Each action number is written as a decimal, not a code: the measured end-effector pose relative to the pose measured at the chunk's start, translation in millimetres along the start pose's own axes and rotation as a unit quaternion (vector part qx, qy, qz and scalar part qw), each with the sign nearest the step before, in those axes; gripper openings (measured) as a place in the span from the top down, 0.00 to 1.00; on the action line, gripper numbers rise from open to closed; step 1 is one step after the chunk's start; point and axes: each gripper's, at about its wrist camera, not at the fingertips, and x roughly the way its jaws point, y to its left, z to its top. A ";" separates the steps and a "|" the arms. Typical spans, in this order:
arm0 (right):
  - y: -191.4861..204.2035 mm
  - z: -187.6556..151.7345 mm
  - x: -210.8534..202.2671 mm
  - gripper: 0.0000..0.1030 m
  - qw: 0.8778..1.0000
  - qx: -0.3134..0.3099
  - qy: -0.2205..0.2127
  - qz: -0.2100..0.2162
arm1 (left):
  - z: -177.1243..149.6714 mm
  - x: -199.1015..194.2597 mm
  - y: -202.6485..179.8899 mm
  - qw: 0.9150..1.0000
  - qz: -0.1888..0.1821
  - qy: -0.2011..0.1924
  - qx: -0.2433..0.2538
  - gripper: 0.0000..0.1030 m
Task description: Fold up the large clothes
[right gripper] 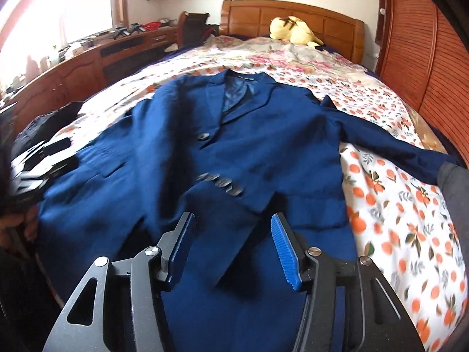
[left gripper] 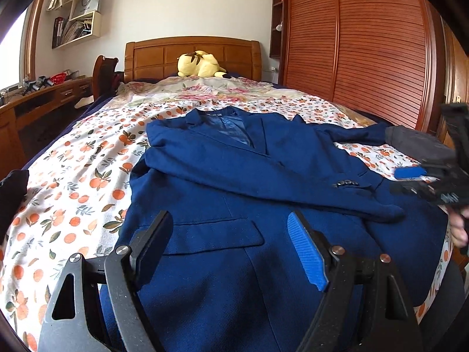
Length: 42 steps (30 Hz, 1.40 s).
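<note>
Both ribbed-pad grippers, left gripper (left gripper: 231,234) and right gripper (right gripper: 233,234), gape empty over woven navy blazer (left gripper: 234,182)

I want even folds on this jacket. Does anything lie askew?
Yes. One sleeve is folded slantwise across the jacket front, while the other sleeve still sticks out over the bedsheet. Nothing looks damaged.

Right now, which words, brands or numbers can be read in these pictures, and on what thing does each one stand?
"HONOR": on the white bag on the wall shelf, left wrist view.
Spines of the books on that shelf: too small to read.
White marks on the left gripper, right wrist view: blurred, not readable.
Jacket: no label readable.
</note>
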 end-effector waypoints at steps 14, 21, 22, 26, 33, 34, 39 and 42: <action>-9.1 40.5 81.4 0.80 0.995 0.026 0.066 0.067 | -7.1 3.9 -0.5 1.000 -0.002 0.008 -0.003 0.21; 10.6 66.3 -11.4 0.94 0.996 -0.010 -0.088 0.031 | -7.1 4.5 0.8 1.000 -0.002 0.008 -0.005 0.21; 11.1 68.2 -24.5 0.94 0.994 -0.009 -0.106 0.021 | -7.2 4.5 1.1 1.000 -0.002 0.008 -0.006 0.21; 4.3 64.2 -43.7 0.94 0.992 0.007 -0.122 -0.011 | -7.0 5.1 1.3 1.000 -0.001 0.010 -0.006 0.21; -15.2 46.1 -18.4 0.94 0.993 0.056 -0.057 -0.086 | -7.4 5.9 2.4 1.000 0.000 0.011 -0.007 0.21; -15.1 44.4 -8.1 0.94 0.994 0.056 -0.030 -0.086 | -7.6 6.0 2.3 1.000 -0.001 0.011 -0.007 0.21; -16.0 37.2 28.4 0.72 0.991 0.028 0.024 -0.130 | -7.0 6.5 2.9 1.000 -0.001 0.012 -0.007 0.21; -14.5 32.7 32.0 0.57 0.993 0.030 0.020 -0.113 | -6.1 6.8 2.7 1.000 0.002 0.009 -0.005 0.21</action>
